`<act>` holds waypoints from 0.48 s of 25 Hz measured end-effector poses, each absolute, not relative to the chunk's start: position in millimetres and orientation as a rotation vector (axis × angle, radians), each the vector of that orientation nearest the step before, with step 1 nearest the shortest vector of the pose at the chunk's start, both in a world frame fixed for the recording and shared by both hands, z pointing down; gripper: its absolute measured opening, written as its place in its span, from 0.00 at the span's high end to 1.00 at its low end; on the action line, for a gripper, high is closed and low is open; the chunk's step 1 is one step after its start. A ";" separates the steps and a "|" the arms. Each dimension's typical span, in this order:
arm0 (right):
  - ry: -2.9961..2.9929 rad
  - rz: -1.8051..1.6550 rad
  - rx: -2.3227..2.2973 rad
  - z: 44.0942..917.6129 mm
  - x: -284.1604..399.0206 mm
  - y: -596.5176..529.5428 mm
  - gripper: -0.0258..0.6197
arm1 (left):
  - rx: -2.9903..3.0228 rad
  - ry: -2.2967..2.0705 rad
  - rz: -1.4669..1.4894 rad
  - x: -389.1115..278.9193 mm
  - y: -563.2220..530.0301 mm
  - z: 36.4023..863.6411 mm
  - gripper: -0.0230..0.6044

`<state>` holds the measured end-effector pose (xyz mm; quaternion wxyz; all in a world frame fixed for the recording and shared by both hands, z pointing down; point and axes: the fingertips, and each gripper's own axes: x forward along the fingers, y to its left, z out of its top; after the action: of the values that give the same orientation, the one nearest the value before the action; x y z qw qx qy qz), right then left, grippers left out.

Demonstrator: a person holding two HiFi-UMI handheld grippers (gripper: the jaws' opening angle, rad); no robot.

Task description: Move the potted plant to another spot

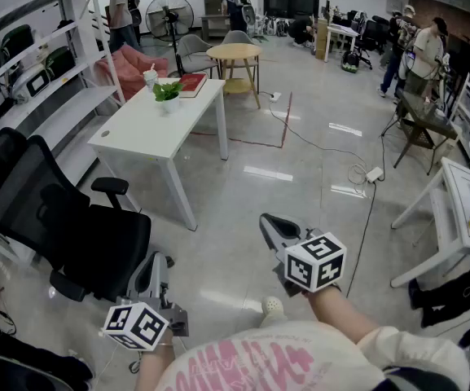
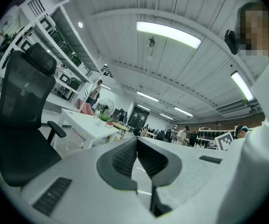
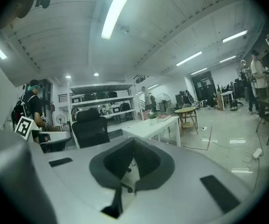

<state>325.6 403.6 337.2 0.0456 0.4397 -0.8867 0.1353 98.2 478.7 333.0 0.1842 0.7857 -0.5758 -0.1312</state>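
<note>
Sitting on a smooth rectangular table point(image 1: 141, 133) is the potted plant point(image 1: 167, 94).

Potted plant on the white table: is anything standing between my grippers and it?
Mostly open floor. The potted plant sits at the far end of the white table, so the bare tabletop lies between it and both grippers. The black office chair stands just left of the left gripper and its path; the right gripper looks unobstructed.

The potted plant point(image 1: 167, 93) is green, the table point(image 1: 145, 129) white, the chair point(image 1: 51, 218) black.
</note>
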 end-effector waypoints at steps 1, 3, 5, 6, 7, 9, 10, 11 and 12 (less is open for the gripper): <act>-2.708 0.414 1.343 337.6 323.2 402.3 0.95 | 2.227 -1.630 -0.356 96.9 477.5 332.8 0.96; -2.706 0.417 1.342 338.9 319.0 400.7 0.95 | 2.241 -1.633 -0.340 94.6 475.5 333.4 0.96; -2.700 0.418 1.336 341.9 315.4 400.3 0.95 | 2.234 -1.617 -0.351 91.7 474.2 335.7 0.96; -2.694 0.420 1.332 343.9 313.2 400.1 0.95 | 2.227 -1.610 -0.358 89.3 473.4 337.2 0.96; -2.688 0.422 1.330 345.9 310.9 399.5 0.95 | 2.219 -1.607 -0.361 86.3 472.3 338.9 0.96; -2.678 0.427 1.332 349.2 307.6 396.4 0.95 | 2.201 -1.605 -0.364 80.7 469.1 342.6 0.96; -2.675 0.427 1.338 350.5 306.7 393.8 0.95 | 2.190 -1.602 -0.367 78.4 466.9 344.9 0.96; -2.673 0.427 1.343 351.9 306.0 390.7 0.95 | 2.178 -1.598 -0.371 76.3 464.3 348.0 0.96; -2.670 0.427 1.346 353.8 305.1 387.2 0.95 | 2.163 -1.596 -0.374 74.1 461.5 352.0 0.96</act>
<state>305.1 387.2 353.8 0.0606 0.4447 -0.8824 0.1411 74.1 461.5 352.0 0.2125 0.7788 -0.5746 -0.1346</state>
